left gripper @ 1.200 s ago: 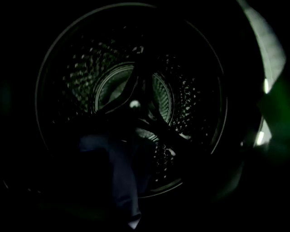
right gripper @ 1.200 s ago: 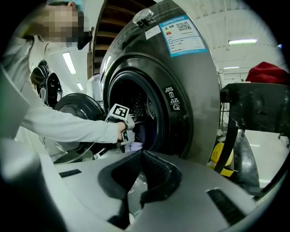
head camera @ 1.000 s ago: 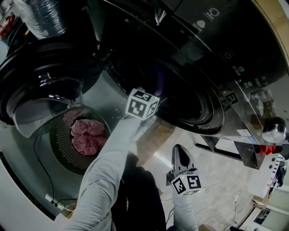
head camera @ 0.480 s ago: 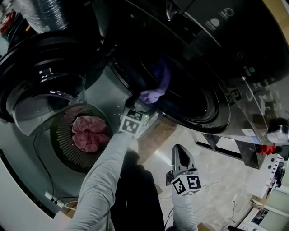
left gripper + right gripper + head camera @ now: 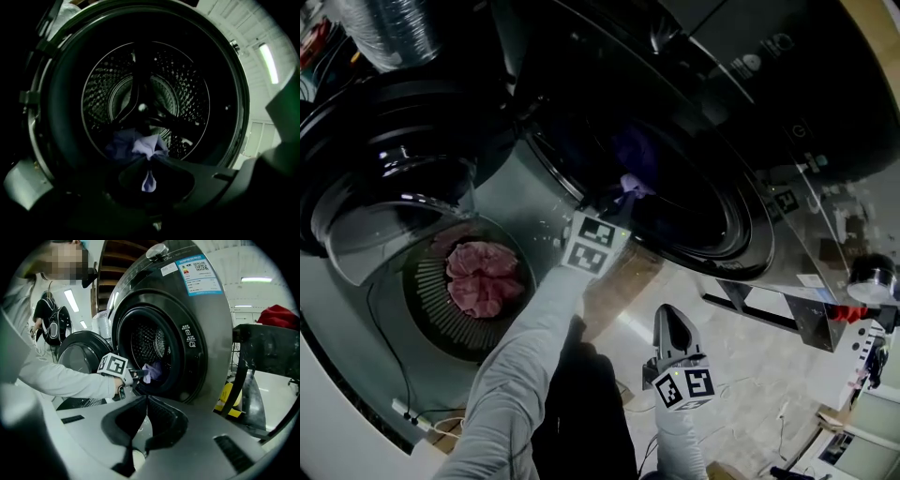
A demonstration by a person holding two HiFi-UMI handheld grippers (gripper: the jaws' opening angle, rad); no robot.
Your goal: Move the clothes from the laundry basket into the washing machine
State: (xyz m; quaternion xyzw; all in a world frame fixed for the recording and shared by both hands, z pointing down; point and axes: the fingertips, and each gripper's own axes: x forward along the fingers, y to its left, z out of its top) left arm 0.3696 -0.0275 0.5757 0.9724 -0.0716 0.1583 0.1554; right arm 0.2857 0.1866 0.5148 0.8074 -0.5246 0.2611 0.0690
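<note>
At the mouth of the washing machine (image 5: 748, 246), a lilac cloth (image 5: 632, 182) sits just inside the round opening. It is pinched in the left hand-held gripper (image 5: 615, 199), whose jaws have just been closing and now meet on a fold of it. The left gripper view shows a thin strip of the fabric caught between the jaws and the rest bunched past their tips, with the perforated drum (image 5: 145, 89) dark behind. A grey sleeve (image 5: 525, 366) runs back from that gripper's marker cube. Below the swung-open door (image 5: 389, 155), at the left of the head view, the round, slatted laundry basket (image 5: 427, 311) stands on the floor with a pink heap of clothes (image 5: 483, 281) lying in it. The right hand-held gripper (image 5: 668, 317) hangs well apart from the opening, over the pale floor (image 5: 750, 375), its jaws pressed together with nothing between them. Its view takes in the machine's front and, at the right edge, a red bundle (image 5: 281, 317) on top of a dark frame (image 5: 267, 348).
</note>
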